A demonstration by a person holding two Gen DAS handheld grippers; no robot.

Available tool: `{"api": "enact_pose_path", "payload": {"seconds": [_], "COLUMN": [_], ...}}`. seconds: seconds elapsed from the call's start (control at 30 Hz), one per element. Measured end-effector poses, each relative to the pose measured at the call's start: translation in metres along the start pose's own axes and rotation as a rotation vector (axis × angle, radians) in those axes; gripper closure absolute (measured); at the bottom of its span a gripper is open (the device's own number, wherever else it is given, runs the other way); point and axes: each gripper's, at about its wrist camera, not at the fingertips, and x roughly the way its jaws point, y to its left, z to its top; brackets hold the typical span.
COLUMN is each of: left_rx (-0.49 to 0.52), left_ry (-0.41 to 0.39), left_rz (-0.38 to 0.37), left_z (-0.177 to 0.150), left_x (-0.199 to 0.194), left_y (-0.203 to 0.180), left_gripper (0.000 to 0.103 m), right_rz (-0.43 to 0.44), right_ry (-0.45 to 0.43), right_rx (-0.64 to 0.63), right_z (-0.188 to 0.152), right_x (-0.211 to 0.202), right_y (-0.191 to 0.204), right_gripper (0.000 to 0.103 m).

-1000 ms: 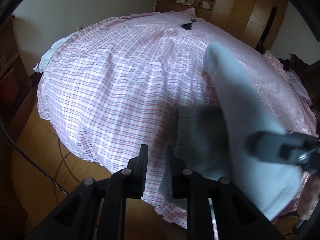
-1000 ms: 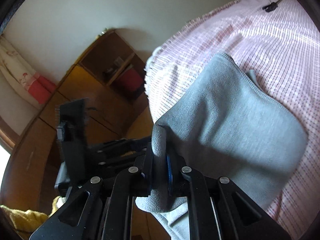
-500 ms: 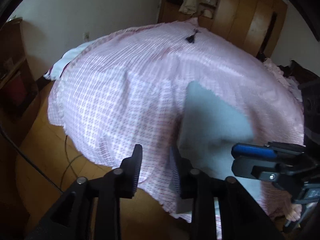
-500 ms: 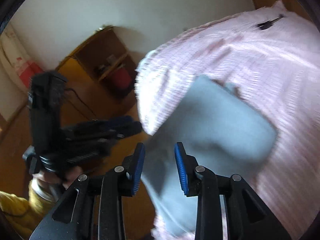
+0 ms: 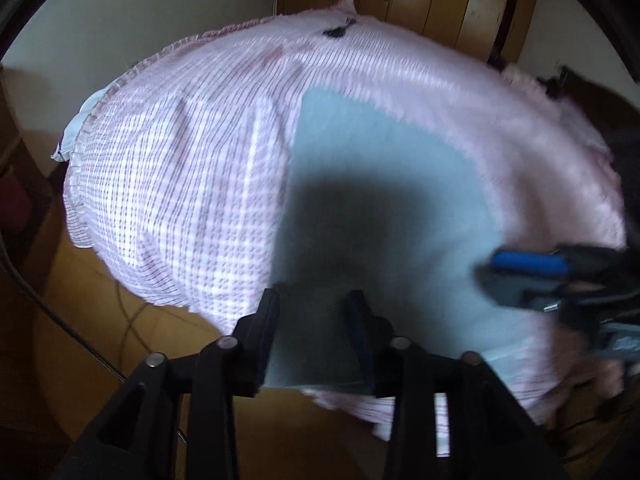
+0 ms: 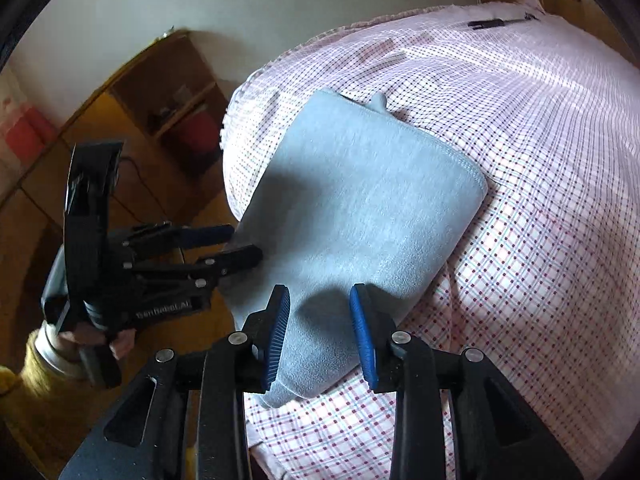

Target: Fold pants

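The grey pants (image 6: 356,200) lie folded in a flat bundle on the pink checked bedsheet (image 6: 540,160), near the bed's front edge. My right gripper (image 6: 320,320) hovers just over the near end of the bundle, open, its blue pads clear of the cloth. The left gripper (image 5: 314,320) is above the pants (image 5: 380,216) at their left edge; its jaws are opening and nothing is pinched between them. Seen from the right wrist, the left gripper (image 6: 236,244) sits beside the bundle's left side, held by a hand in a yellow sleeve (image 6: 24,384). The left wrist view is blurred.
A small black object (image 6: 486,23) lies on the sheet at the far end of the bed. A wooden shelf unit (image 6: 168,92) with a red item stands left of the bed, over a wooden floor (image 5: 100,320) with a cable. Wooden wardrobes (image 5: 460,4) stand behind.
Both grippers have let go of the grey pants, which dropped flat onto the bedsheet. The jaws of both widened and the hands drew back toward the bed's edge.
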Motion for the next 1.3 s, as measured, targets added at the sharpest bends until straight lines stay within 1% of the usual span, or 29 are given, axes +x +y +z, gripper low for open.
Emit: {"api": "enact_pose_path", "payload": {"seconds": [0.03,0.07,0.13,0.17,0.2,0.23,0.3,0.37,0.47,0.57,0.6,0.67,0.7,0.77,0.8,0.83,0.9,1.03,1.1,1.2,1.3], "left_rx": [-0.005,-0.017,-0.041,-0.046,-0.049,-0.055,-0.070,-0.086,-0.081,-0.083,-0.084,-0.082,-0.082,-0.086,-0.091,-0.097,-0.105,-0.105,-0.099,-0.080,-0.038], "left_ry": [0.018,0.025,0.022,0.008,-0.005,-0.023,-0.037,-0.027,-0.009,0.015,0.022,0.030,0.031,0.035,0.036,0.037,0.034,0.021,0.005,-0.018,-0.045], "left_rz": [0.010,0.003,-0.018,-0.030,-0.041,-0.060,-0.097,-0.120,-0.118,-0.118,-0.118,-0.114,-0.114,-0.113,-0.114,-0.115,-0.110,-0.123,-0.148,-0.225,-0.256], "left_z": [-0.002,-0.002,0.003,0.006,0.008,0.012,0.017,0.023,0.031,0.032,0.034,0.036,0.036,0.038,0.039,0.040,0.041,0.043,0.046,0.054,0.062], "left_x": [0.007,0.010,0.007,0.003,-0.001,-0.005,-0.006,-0.003,0.007,0.018,0.021,0.026,0.027,0.030,0.031,0.032,0.032,0.025,0.018,0.009,0.005], "left_y": [0.002,0.003,0.005,0.006,0.007,0.009,0.014,0.017,0.016,0.015,0.015,0.015,0.016,0.017,0.017,0.017,0.017,0.013,0.009,-0.005,-0.025], "left_gripper": [0.054,0.054,0.055,0.055,0.055,0.055,0.055,0.055,0.055,0.055,0.055,0.055,0.054,0.054,0.054,0.054,0.055,0.055,0.055,0.055,0.055], "right_rz": [-0.013,-0.017,-0.024,-0.032,-0.041,-0.054,-0.057,-0.028,0.045,0.088,0.097,0.133,0.149,0.176,0.180,0.192,0.220,0.268,0.257,0.218,0.177], "right_ry": [-0.004,-0.008,-0.022,-0.038,-0.049,-0.059,-0.049,-0.019,0.019,0.031,0.028,0.015,0.009,-0.009,-0.019,-0.031,-0.060,-0.100,-0.115,-0.137,-0.152], "right_rx": [-0.007,-0.004,0.020,0.040,0.054,0.073,0.108,0.153,0.211,0.259,0.276,0.332,0.356,0.389,0.396,0.394,0.394,0.415,0.401,0.387,0.383], "right_z": [0.001,0.001,0.000,-0.001,-0.002,-0.004,-0.006,-0.006,-0.003,0.004,0.007,0.013,0.015,0.017,0.017,0.018,0.017,0.019,0.020,0.021,0.017], "right_x": [-0.003,-0.006,-0.014,-0.020,-0.024,-0.026,-0.023,-0.013,0.004,0.021,0.026,0.035,0.038,0.038,0.035,0.029,0.017,-0.012,-0.025,-0.046,-0.063], "right_y": [0.002,0.001,-0.002,-0.006,-0.009,-0.014,-0.024,-0.033,-0.042,-0.047,-0.049,-0.054,-0.055,-0.057,-0.058,-0.058,-0.057,-0.055,-0.056,-0.063,-0.073], "right_gripper": [0.079,0.078,0.065,0.061,0.054,0.052,0.051,0.051,0.051,0.051,0.049,0.049,0.050,0.067,0.078,0.084,0.087,0.088,0.088,0.089,0.089]}}
